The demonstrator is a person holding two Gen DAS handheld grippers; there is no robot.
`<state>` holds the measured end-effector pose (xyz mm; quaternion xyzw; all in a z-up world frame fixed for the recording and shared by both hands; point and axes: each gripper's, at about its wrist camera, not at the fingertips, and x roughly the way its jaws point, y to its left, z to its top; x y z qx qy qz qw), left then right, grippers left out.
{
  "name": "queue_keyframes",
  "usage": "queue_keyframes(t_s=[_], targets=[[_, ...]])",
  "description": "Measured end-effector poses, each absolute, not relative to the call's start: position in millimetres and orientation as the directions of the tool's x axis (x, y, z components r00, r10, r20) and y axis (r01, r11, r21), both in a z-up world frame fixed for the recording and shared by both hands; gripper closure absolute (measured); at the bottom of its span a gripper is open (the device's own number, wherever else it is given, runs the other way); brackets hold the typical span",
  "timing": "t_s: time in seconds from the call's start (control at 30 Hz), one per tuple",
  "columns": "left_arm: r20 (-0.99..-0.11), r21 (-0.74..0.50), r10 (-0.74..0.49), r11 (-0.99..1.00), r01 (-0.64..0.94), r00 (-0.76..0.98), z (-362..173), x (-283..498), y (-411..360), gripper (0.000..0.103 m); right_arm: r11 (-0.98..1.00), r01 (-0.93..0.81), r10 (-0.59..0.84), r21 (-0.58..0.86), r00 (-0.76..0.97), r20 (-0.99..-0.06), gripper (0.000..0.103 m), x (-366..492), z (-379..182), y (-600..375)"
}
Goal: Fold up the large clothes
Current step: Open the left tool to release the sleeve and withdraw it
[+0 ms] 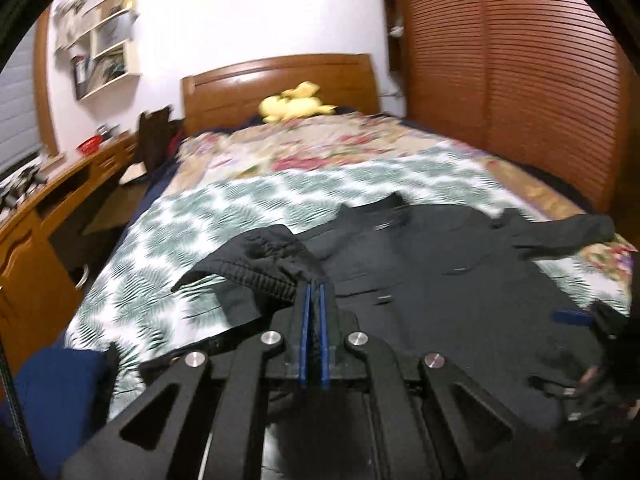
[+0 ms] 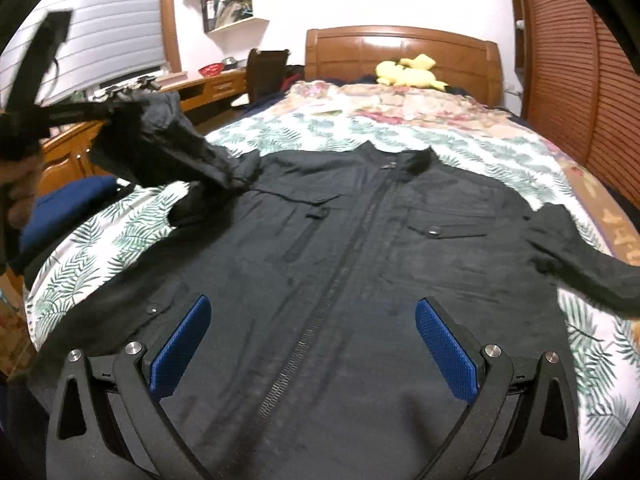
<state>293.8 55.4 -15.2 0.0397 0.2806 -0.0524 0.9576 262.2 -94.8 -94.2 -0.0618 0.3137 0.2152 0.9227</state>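
Note:
A black zip-up jacket (image 2: pixel 360 264) lies front up on the bed, collar toward the headboard; it also shows in the left wrist view (image 1: pixel 440 280). My left gripper (image 1: pixel 315 286) is shut on the elastic cuff of the jacket's left sleeve (image 1: pixel 260 268) and holds it lifted above the bed. In the right wrist view that gripper (image 2: pixel 110 110) shows at the upper left with the sleeve (image 2: pixel 180 140) hanging from it. My right gripper (image 2: pixel 312 316) is open and empty, low over the jacket's hem by the zipper. The other sleeve (image 2: pixel 580 256) lies stretched out to the right.
The bed has a leaf-print sheet (image 2: pixel 304 132) and a floral quilt (image 2: pixel 400 100) behind it, with a yellow plush toy (image 2: pixel 408 72) at the wooden headboard (image 2: pixel 400 48). A wooden desk (image 1: pixel 60 200) runs along the left. A slatted wardrobe (image 1: pixel 520 80) stands at the right.

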Motion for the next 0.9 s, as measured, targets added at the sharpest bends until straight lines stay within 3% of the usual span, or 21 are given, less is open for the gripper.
queue_keyframes(t_s=[0.23, 0.47, 0.77, 0.9], targets=[[-0.555, 0.058, -0.139, 0.977, 0.204, 0.820, -18.3, 262.9, -2.2, 0.103, 0.927, -0.375, 0.305, 0.014, 0.733, -0.608, 0.000, 254.1, -86.6, -132.8], [-0.628, 0.003, -0.225, 0.957, 0.291, 0.745, -49.6, 233.9, -19.2, 0.094, 0.934, -0.358, 0.298, 0.026, 0.734, -0.610, 0.000, 252.9, -81.1, -138.7], [-0.578, -0.047, -0.241, 0.964, 0.263, 0.780, -64.0, 179.1, 4.1, 0.081, 0.907, -0.420, 0.338, 0.026, 0.689, -0.641, 0.000, 252.6, -97.4, -104.5], [-0.567, -0.016, -0.191, 0.975, 0.221, 0.801, -69.2, 168.1, 23.0, 0.079, 0.882, -0.470, 0.370, 0.030, 0.652, -0.662, 0.002, 249.9, -110.2, -83.8]])
